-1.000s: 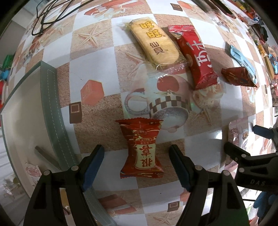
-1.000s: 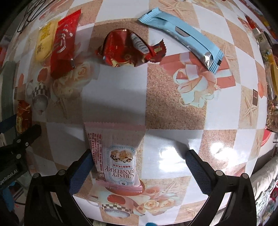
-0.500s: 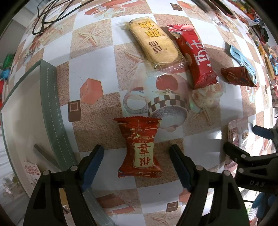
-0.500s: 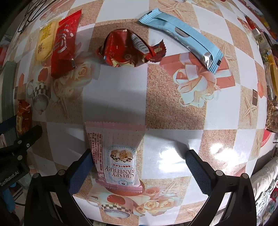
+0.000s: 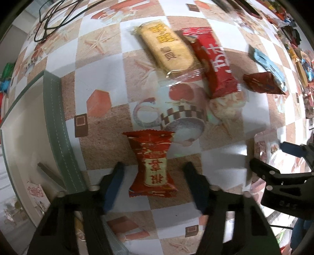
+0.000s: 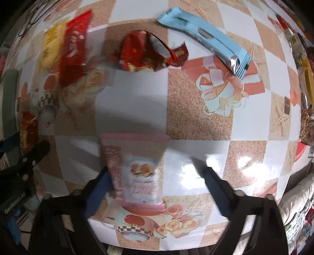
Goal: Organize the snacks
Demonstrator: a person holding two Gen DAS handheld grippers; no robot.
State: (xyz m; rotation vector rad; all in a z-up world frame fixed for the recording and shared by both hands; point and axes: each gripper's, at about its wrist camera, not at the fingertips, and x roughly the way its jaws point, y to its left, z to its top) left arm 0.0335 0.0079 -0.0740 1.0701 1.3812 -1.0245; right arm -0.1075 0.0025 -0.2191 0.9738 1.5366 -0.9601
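Observation:
My left gripper [image 5: 155, 176] is open, its fingers on either side of a red snack packet with yellow Chinese characters [image 5: 152, 162] lying flat on the table. My right gripper [image 6: 155, 176] is open around a pink cranberry crisp packet [image 6: 135, 168], which lies near its left finger. The right gripper also shows at the right edge of the left wrist view [image 5: 274, 160]. Further off lie a yellow rice-cracker pack [image 5: 168, 51], a long red bar [image 5: 214, 60], a crumpled red wrapper [image 6: 151, 53] and a light-blue bar [image 6: 208, 39].
A grey-green tray with a white inside [image 5: 57, 125] stands at the left of the left wrist view. Black cables [image 5: 51, 17] lie at the far left corner. More packets crowd the far right table edge [image 5: 300, 58]. The table's near edge [image 6: 157, 247] is just under the right gripper.
Both grippers have moved forward and lower over their packets, which now sit deeper between the fingers. Both views are motion-blurred. No packet has moved on the table.

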